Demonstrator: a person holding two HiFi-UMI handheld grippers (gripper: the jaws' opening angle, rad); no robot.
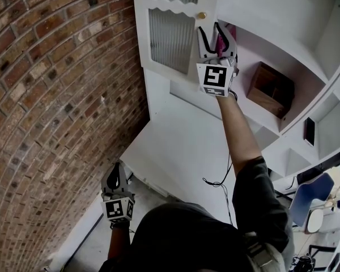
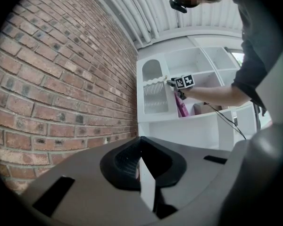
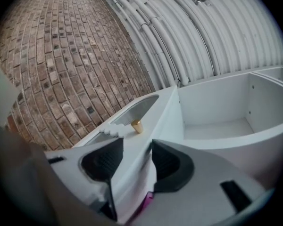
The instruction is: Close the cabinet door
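1. While the door [image 1: 173,35] stands ajar from the cabinet [image 1: 283,16], the right gripper [image 1: 217,52] pinches its free edge, one jaw on each face.
2. In the head view the door's panes spread toward 10 o'clock from that gripper, and the knob [image 1: 202,15] sits just beyond the jaws at 11 o'clock.
3. A box [image 1: 271,88] lies on a shelf at the gripper's 4 o'clock.
4. The left gripper [image 1: 117,180] hangs at the view's 7 o'clock near the brick wall [image 1: 51,95], jaws pressed together on nothing, well apart from the door.
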